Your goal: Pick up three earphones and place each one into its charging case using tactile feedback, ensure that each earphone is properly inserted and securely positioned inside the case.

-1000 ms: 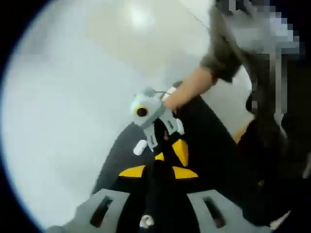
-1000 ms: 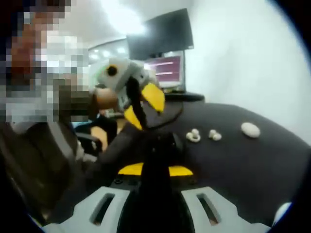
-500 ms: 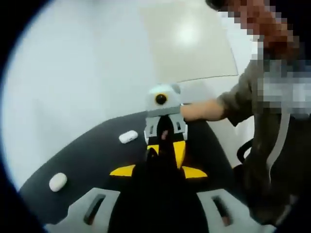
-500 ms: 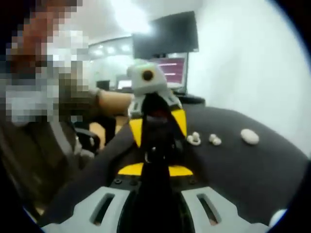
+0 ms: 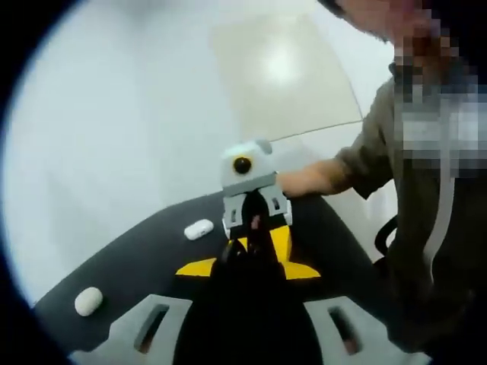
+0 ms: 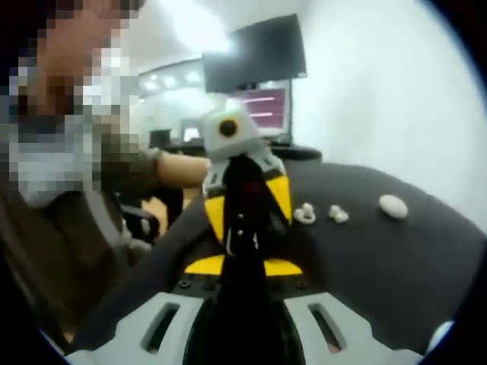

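1. While the two grippers meet tip to tip above the desk (image 6: 396, 258), two earphones (image 6: 304, 214) and a white case (image 6: 393, 205) lie ahead-right of the right gripper (image 6: 243, 228).
2. Another case (image 5: 198, 229) lies ahead-left of the left gripper (image 5: 247, 251).
3. I cannot tell either gripper's opening or hold.
4. Risk: misaligned tips could drop something small.
5. The desk edge is near; room is open rightward.

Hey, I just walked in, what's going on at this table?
A person holds a gripper in each hand, the two pointed at each other above a black table. The left gripper and right gripper meet nose to nose; whether anything is pinched between them is too blurred to tell. On the table lie loose white earphones, another earphone and white cases.
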